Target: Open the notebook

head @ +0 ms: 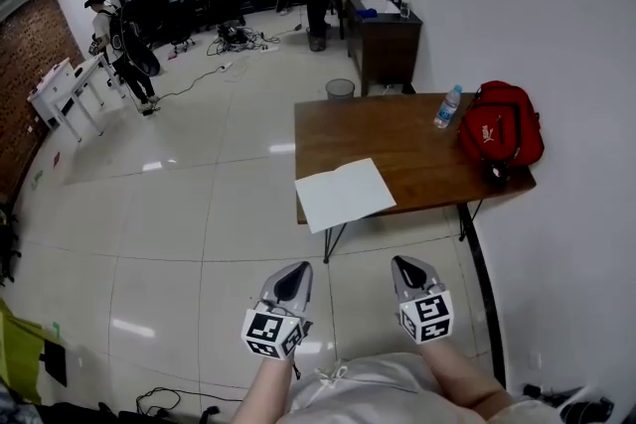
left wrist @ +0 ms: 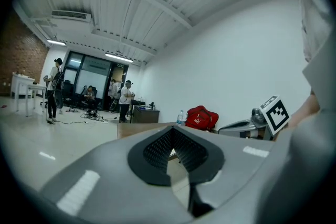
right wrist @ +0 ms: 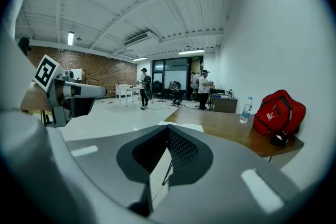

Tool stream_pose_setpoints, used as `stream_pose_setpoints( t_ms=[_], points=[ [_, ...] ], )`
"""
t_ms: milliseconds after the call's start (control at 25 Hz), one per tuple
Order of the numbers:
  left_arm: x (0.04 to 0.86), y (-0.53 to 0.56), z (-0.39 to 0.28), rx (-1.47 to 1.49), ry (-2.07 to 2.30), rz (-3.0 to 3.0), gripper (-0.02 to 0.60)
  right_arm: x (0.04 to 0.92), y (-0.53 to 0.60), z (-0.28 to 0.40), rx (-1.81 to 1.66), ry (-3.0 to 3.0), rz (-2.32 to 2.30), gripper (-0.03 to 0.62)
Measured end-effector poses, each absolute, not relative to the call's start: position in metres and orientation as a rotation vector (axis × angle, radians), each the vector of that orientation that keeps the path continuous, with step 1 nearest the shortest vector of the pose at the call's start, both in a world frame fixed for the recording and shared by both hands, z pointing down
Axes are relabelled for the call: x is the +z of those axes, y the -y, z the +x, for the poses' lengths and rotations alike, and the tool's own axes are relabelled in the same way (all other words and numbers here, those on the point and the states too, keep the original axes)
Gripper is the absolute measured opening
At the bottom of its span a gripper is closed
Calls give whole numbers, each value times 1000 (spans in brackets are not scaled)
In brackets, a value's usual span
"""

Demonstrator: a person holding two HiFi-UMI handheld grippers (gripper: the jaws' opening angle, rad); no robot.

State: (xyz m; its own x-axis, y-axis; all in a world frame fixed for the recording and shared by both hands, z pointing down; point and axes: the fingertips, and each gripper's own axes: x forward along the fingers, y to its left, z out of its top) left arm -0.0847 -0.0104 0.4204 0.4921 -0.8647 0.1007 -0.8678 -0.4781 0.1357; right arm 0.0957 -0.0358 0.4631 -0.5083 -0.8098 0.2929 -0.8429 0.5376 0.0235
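Both claws sit low by my body in the head view: left claw (head: 296, 271) and right claw (head: 405, 265) over bare floor (head: 149, 243), well short of the table (head: 397, 139). On its near left corner lies the notebook (head: 343, 194), flat and white, seeming to overhang the edge a little. A faint crease crosses it; cover or open page, can't tell. At the far right, a bag (head: 502, 126) and bottle (head: 447, 106), apart from it.

Left gripper view: my jaws meet at the tips, nothing between.

Right gripper view: same, closed and empty; notebook ahead, beyond the tips.

Step, by my reckoning: approach, not begun. Next: close in, part one claw's jaws, catch the cover's free edge, steady with the other.
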Motion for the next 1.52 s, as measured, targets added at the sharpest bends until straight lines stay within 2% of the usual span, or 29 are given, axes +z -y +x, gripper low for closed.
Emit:
stream_pose_setpoints(
  t_ms=[240,1080,1520],
  points=[
    [408,9,-66,22,1521,2570,5,455,30,106,249,2564,1329,6],
    [403,2,-25,36,1505,2592,5,432,29,131,168,2608,1322,5],
    [401,-8,-20,38,1479,2614,5,425,19,124,159,2620,1311,6]
  ],
)
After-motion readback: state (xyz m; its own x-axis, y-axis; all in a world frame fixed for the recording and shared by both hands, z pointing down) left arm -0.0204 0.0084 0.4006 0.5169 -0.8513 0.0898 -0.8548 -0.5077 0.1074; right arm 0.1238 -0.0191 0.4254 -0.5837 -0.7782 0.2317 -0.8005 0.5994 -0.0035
